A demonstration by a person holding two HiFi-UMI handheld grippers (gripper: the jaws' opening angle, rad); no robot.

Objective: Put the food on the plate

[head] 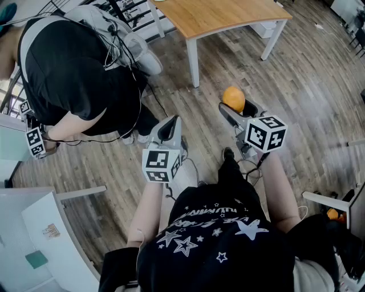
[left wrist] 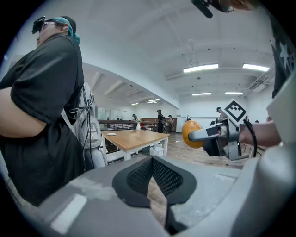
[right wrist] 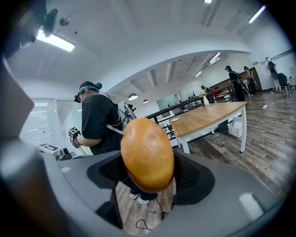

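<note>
Plainly, the right gripper (right wrist: 148,173) has its fingers (right wrist: 196,176) spread wide and clamped on the oval food (right wrist: 147,155), whose long axis stands upright. The plate (right wrist: 175,119) lies well ahead on the desk (right wrist: 208,118). The left gripper (left wrist: 155,178), fingers together and empty, hangs alongside.

Wood-plank floor (head: 319,85), wooden table (head: 222,17) (white legs) standing on it, white plate (left wrist: 111,134) on top

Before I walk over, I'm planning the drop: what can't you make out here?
Head view: the top edge cuts off the wooden table; its far part is unseen.
Left gripper view: white disc on it, too small to call a plate.
Right gripper view: orange-brown food, kind unclear.
</note>
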